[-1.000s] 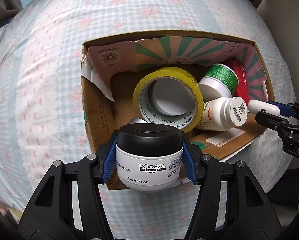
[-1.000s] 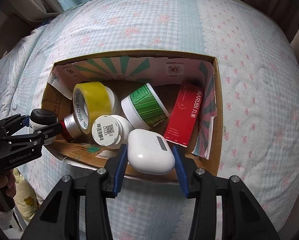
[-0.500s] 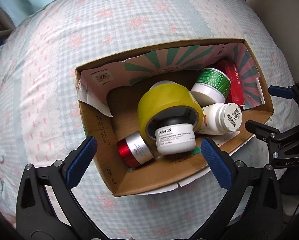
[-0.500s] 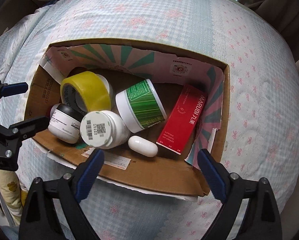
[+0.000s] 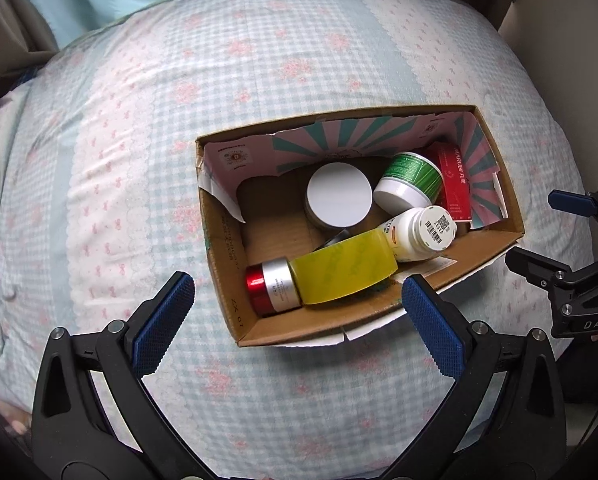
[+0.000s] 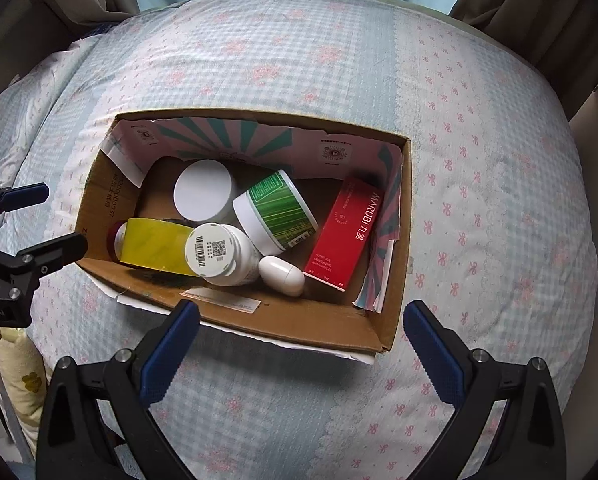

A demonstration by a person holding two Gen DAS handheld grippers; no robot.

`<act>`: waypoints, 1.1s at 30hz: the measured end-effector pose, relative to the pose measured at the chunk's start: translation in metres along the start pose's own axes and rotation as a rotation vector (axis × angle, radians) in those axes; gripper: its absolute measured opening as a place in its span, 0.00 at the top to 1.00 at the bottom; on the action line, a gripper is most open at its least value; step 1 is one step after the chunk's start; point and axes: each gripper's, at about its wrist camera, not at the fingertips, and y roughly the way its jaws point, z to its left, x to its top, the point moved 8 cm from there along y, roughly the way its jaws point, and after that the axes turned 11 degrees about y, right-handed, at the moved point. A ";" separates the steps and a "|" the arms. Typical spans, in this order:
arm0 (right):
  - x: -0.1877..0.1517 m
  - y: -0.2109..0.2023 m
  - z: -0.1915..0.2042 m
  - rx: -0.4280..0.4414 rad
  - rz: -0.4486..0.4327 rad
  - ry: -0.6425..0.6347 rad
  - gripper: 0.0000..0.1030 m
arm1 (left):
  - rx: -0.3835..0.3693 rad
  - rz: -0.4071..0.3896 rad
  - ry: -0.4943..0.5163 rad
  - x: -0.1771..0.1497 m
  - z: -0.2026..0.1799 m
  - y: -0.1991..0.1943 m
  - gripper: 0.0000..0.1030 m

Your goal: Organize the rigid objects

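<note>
A cardboard box (image 5: 331, 330) (image 6: 299, 326) sits on the bed. In it lie a yellow tape roll (image 5: 343, 266) (image 6: 155, 250), a red and silver jar (image 5: 273, 286), a white-lidded jar (image 5: 339, 196) (image 6: 203, 192), a green jar (image 5: 411, 180) (image 6: 277, 210), a white pill bottle (image 5: 423, 232) (image 6: 219, 254), a red carton (image 5: 457, 180) (image 6: 347, 232) and a white earbud case (image 6: 281, 274). My left gripper (image 5: 295, 320) (image 6: 31, 220) is open and empty, above the box's near left. My right gripper (image 6: 299, 340) (image 5: 555, 228) is open and empty, above its near right.
The bed cover (image 5: 139, 128) (image 6: 479, 160) is pale blue check with pink flowers and spreads all around the box. Curtains (image 6: 519, 12) hang at the far corners. A yellowish cushion (image 6: 19, 368) lies at the bed's left edge.
Both grippers let go of their loads, the L'Oreal jar and the earbud case, into the box, opened wide and pulled back and up. The tape roll tipped over onto the jar.
</note>
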 end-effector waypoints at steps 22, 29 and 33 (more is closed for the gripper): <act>0.008 -0.335 -0.053 -0.028 -0.515 0.159 0.01 | 0.142 -0.554 -0.136 0.040 -0.072 -0.333 0.00; -0.008 -0.409 -0.054 -0.033 -0.688 0.161 0.01 | 0.188 -0.691 -0.119 0.031 -0.096 -0.395 0.00; -0.017 -0.414 -0.051 -0.021 -0.722 0.158 0.01 | 0.211 -0.732 -0.118 0.021 -0.102 -0.408 0.00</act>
